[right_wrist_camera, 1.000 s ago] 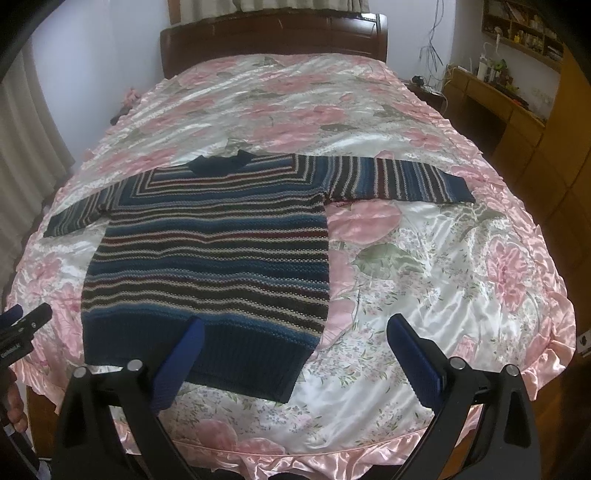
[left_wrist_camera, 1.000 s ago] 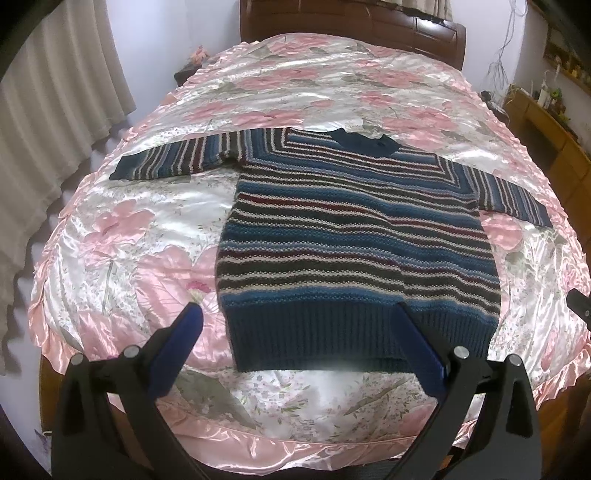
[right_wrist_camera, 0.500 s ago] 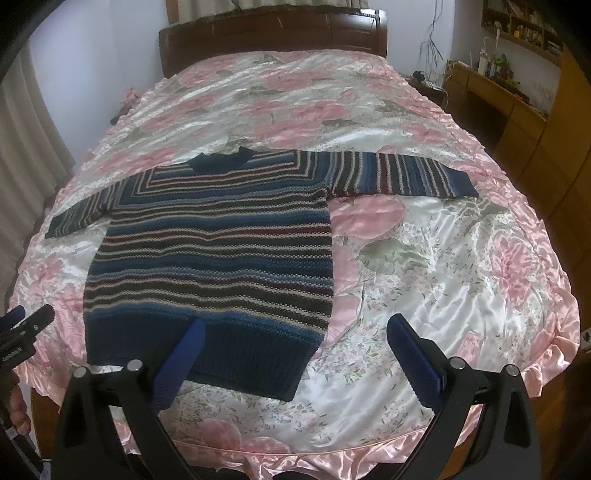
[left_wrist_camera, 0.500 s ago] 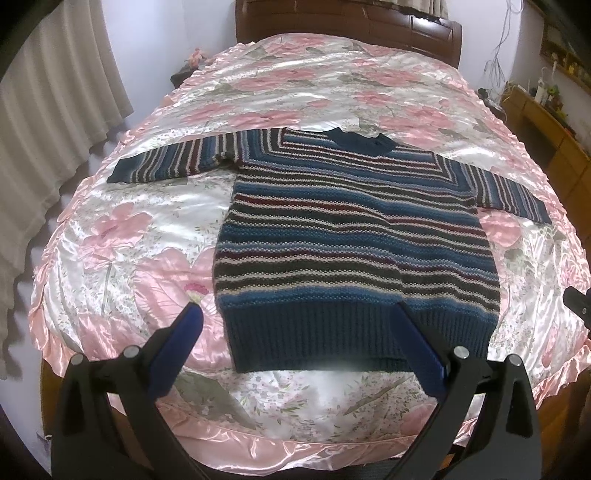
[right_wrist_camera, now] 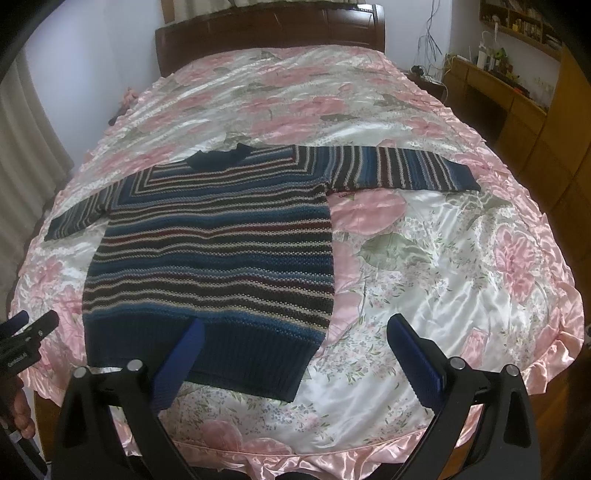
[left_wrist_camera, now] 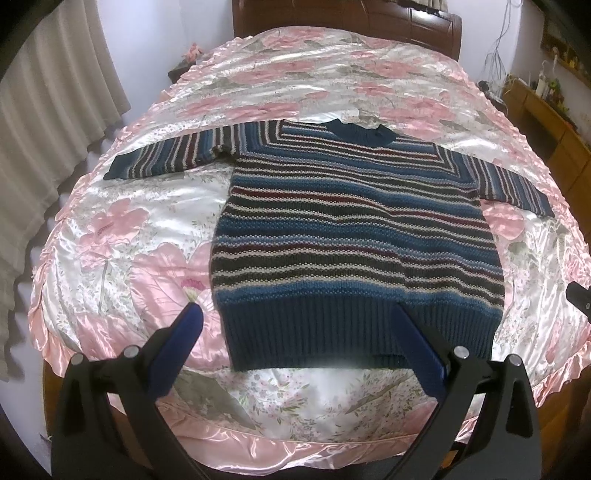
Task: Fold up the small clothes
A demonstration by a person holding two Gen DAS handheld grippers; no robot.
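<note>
Bed (left_wrist_camera: pixel 110 229) – sweater (left_wrist_camera: pixel 354 236) laid flat, sleeves out.
Left gripper (left_wrist_camera: pixel 295 328) and right gripper (right_wrist_camera: pixel 293 334) both spread wide – empty, above hem.

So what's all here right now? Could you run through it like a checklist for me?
Surface: bed with pink floral satin cover.
Job's things: striped sweater lying flat, sleeves spread, collar toward the headboard.
Clutter: nothing seen on the cover.
Grippers: left gripper and right gripper both open, empty, near the hem.
Cables: wires hang on the far wall.
Surroundings: curtain, wooden desk with small items.
</note>
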